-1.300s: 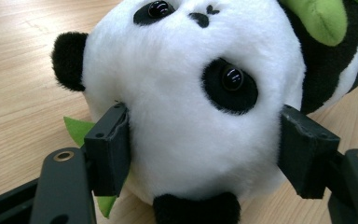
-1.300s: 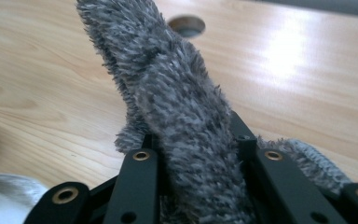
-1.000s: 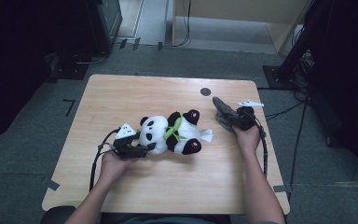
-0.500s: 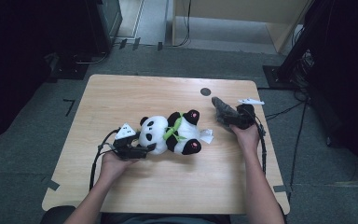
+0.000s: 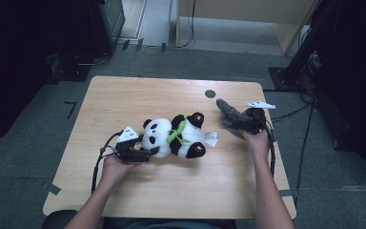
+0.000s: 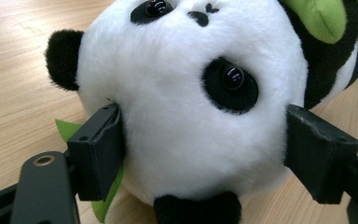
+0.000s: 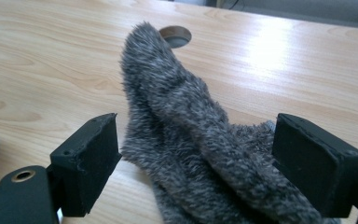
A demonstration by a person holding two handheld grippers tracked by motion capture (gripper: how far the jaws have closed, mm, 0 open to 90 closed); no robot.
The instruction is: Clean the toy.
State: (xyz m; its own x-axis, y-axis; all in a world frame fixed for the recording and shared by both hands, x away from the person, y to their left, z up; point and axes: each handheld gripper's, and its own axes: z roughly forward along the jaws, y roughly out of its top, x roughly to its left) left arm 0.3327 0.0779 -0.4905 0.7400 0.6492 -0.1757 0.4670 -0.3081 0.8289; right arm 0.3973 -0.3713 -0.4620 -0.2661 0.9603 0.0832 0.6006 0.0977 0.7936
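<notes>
Surface (image 5: pixel 138 95): pale wooden top with a round dark hole (image 5: pixel 210 93) near the far edge.
Panda plush (image 5: pixel 174 136): lies on its side at the middle of the surface, head toward the left edge, green scarf at the neck, white tag (image 5: pixel 211 139) by its feet.
Left gripper (image 5: pixel 148 151): near the front-left part, fingers (image 6: pixel 98 149) spread wide and pressed against both sides of the panda's head.
Grey furry cloth (image 7: pixel 191 140): toward the right edge, short of the hole, draped between the right fingers.
Right gripper (image 5: pixel 229 119): fingers (image 7: pixel 86 163) have just been opening and stand wide; the cloth touches the right one, the left one stands just clear of it.
</notes>
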